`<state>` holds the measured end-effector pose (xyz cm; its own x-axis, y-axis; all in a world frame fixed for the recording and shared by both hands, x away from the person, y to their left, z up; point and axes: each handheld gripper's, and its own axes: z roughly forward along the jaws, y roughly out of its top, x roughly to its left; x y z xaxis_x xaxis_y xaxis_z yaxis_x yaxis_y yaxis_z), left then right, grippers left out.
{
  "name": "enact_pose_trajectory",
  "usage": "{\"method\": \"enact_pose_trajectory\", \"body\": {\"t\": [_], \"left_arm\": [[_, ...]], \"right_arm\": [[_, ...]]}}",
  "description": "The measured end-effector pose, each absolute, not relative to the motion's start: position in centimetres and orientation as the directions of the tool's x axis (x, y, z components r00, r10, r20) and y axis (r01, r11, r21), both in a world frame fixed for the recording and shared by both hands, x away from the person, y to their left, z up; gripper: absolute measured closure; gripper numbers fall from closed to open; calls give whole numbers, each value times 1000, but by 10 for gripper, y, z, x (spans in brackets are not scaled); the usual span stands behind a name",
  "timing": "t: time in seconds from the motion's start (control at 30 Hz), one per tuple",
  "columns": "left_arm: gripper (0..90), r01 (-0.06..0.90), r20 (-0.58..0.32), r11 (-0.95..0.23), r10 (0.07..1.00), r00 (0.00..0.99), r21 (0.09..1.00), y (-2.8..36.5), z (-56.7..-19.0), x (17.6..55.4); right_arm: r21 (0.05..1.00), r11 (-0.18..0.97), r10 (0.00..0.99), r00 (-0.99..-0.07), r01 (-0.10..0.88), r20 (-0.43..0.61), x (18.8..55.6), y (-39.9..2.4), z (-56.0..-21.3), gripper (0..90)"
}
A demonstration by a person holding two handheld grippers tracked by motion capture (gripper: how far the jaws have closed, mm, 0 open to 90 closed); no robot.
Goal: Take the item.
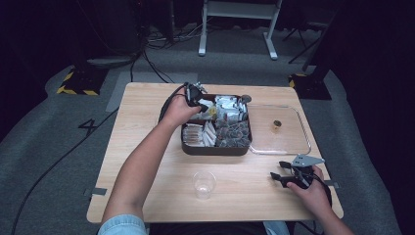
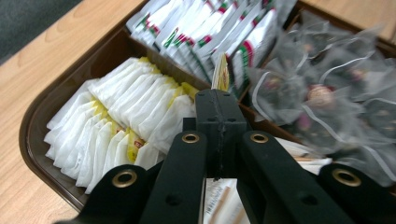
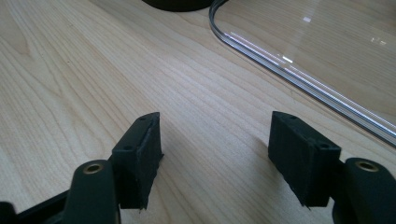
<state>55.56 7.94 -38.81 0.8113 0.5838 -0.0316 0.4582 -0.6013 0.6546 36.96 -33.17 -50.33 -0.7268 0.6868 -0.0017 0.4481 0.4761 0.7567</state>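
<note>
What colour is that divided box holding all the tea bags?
Dark brown. The box shows best in the left gripper view, where its rim curves around the white packets.

The left forearm (image 1: pixel 142 171) runs from the bottom left of the high view up toward the frame's centre, its hand (image 1: pixel 178 111) carrying the left gripper (image 2: pixel 219 105) with jaws pressed together. At lower right, the right hand (image 1: pixel 309 191) holds the right gripper (image 3: pixel 217 154), jaws spread wide apart.
</note>
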Motion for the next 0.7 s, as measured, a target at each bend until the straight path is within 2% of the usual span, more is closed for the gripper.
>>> {"method": "enact_pose_trajectory", "body": {"t": [0.33, 0.7], "left_arm": [[900, 428, -38, -596, 554, 832, 679, 82, -363, 523], [900, 408, -69, -544, 538, 840, 734, 93, -340, 465]], "right_arm": [[757, 476, 686, -727, 447, -2, 370, -332, -503, 350], [757, 480, 682, -731, 443, -5, 370, -332, -503, 351]]}}
